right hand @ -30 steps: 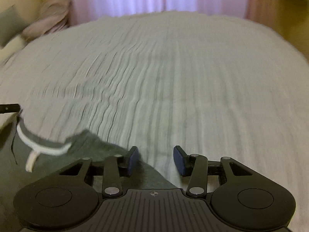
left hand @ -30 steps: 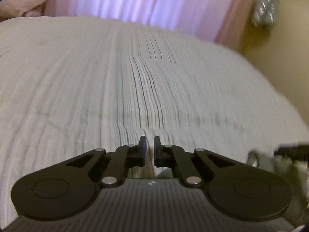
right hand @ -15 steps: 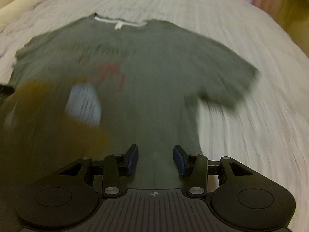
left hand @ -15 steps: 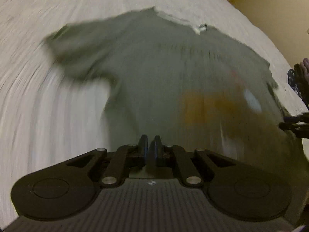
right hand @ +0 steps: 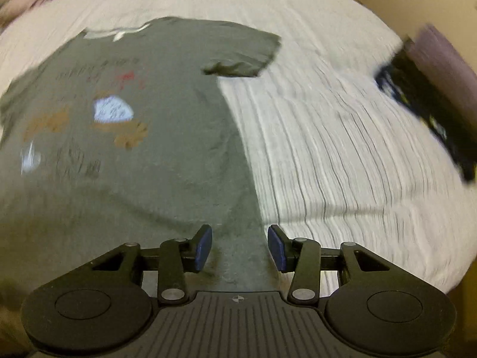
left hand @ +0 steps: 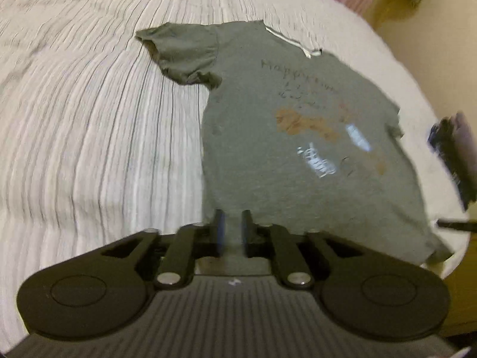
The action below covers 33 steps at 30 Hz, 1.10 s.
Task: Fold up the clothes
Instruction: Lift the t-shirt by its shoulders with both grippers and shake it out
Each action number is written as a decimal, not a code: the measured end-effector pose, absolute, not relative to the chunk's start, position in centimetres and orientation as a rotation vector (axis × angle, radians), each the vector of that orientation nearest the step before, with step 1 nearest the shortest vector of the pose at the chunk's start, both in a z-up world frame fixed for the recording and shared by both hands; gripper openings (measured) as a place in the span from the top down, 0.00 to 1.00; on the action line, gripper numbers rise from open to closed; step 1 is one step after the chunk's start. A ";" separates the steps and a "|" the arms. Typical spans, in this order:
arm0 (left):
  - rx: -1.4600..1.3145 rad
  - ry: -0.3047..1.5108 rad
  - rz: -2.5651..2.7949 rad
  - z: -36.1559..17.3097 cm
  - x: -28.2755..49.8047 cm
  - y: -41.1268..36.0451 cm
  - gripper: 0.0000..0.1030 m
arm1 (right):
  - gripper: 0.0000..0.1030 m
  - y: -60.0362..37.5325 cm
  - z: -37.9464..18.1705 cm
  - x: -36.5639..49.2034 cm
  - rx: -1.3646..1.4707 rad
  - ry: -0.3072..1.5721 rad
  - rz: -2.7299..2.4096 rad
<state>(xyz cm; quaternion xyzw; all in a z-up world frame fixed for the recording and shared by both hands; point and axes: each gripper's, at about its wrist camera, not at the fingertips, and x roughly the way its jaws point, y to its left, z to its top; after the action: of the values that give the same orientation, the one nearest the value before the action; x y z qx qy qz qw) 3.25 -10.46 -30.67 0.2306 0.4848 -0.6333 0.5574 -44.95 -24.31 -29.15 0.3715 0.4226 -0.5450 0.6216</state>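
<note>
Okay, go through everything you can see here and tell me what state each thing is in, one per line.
T-shirt: spread flat, print side up, unfolded.
Bedspread: laid out under the shirt, lightly wrinkled.
Left gripper: jaws just been opening, shirt hem between them.
Right gripper: open over the shirt hem.
Dark clothing: at the bed's edge, too blurred to tell.

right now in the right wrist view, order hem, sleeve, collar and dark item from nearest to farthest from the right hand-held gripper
1. Hem, between the right hand-held gripper fingers.
2. Sleeve, ahead, slightly right.
3. Collar, far left.
The dark item, far right: too close to call.

Grey T-shirt (left hand: pixel 268 149) flat on bedspread (left hand: pixel 89 119)
</note>
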 end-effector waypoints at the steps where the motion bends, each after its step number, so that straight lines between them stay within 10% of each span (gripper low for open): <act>1: 0.510 1.198 -1.447 -31.3 4.0 -9.5 0.74 | 0.57 -24.0 -29.6 -46.1 0.923 0.936 -1.256; 9: 0.197 1.474 -1.225 -36.3 6.0 -2.5 0.63 | 0.56 -21.5 -33.7 -54.4 1.305 0.554 -1.233; 12: 0.173 1.507 -1.233 -37.2 4.6 -2.4 0.82 | 0.57 -21.6 -34.6 -55.2 1.341 0.499 -1.150; 14: 0.159 1.581 -1.235 -37.4 4.5 -2.5 0.99 | 0.98 -22.0 -34.9 -55.4 1.353 0.511 -1.083; 29: 0.569 1.417 -1.215 -34.7 2.9 -3.5 0.95 | 0.97 -24.8 -34.2 -55.8 1.361 0.731 -1.061; 31: 0.572 1.402 -1.171 -33.6 2.3 -2.4 0.95 | 0.75 -23.7 -32.8 -55.7 1.313 0.795 -1.101; 33: 0.575 1.342 -1.150 -31.9 1.6 -2.1 0.96 | 0.32 -22.7 -31.1 -55.3 1.210 0.867 -1.153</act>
<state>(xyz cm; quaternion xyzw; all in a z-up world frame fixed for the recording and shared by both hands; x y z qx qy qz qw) 1.64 -2.11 -31.91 0.2480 0.5786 -0.4958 0.5983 -55.28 -22.73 -31.12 0.5195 0.3724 -0.4950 0.5886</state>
